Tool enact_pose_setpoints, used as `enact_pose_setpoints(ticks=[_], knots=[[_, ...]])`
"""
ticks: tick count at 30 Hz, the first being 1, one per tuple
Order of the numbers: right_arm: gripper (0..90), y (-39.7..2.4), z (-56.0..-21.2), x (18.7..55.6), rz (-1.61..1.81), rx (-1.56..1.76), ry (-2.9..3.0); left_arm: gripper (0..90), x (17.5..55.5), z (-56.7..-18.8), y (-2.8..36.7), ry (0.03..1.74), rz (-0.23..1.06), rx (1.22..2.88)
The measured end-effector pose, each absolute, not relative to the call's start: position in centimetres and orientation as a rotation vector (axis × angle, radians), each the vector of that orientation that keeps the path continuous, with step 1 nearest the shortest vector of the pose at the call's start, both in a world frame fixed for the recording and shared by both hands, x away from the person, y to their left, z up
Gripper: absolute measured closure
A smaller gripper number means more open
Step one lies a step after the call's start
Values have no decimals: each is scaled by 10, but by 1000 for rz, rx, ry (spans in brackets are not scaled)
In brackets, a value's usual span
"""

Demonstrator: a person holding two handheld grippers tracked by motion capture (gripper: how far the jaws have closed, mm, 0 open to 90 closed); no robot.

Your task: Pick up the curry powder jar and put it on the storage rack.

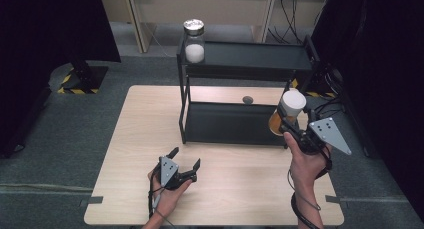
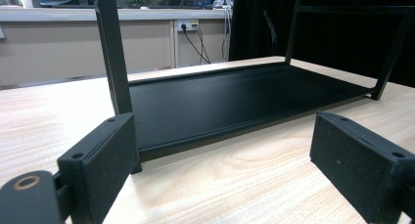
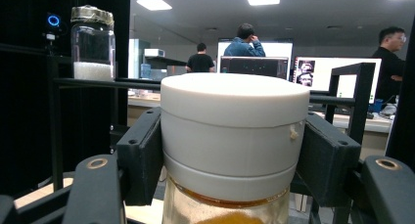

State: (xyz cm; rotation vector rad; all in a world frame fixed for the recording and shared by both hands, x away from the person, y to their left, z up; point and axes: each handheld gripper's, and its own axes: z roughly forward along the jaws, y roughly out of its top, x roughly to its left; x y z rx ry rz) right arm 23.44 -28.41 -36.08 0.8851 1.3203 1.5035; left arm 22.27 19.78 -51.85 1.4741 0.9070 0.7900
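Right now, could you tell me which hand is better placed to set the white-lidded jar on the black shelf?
The right: its hand-held gripper already clamps the white-lidded jar beside the black metal shelf. The left hand-held gripper sits open and empty.

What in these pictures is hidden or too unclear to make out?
- Jar bottom: cut off by the lower edge of the right gripper view; in the high view the right hand-held gripper covers part of it.
- Amber contents: what they are is unclear.
- Small dark thing on the table behind the shelf: too small to identify.
- White fill in the glass jar: too small to identify.
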Motion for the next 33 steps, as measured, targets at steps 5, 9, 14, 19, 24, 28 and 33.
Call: enact_pose_setpoints(ticks=[5,9,14,19,24,28,33], knots=[[339,-284,-355,238,1499,881,1318,100,223,-518,197,906,793,1477],[339,-283,-349,242,1495,874,1316,100,223,-518,197,906,794,1478],[339,-281,-341,247,1495,867,1310,100,223,-518,198,907,793,1476],[339,-279,-335,253,1493,863,1307,100,223,-518,198,910,790,1476],[339,-278,-329,258,1495,863,1302,100,223,-518,198,910,788,1475],[339,-277,-323,262,1498,865,1293,100,223,-518,198,910,790,1476],[339,-277,-314,267,1494,864,1283,100,223,-518,198,910,788,1476]])
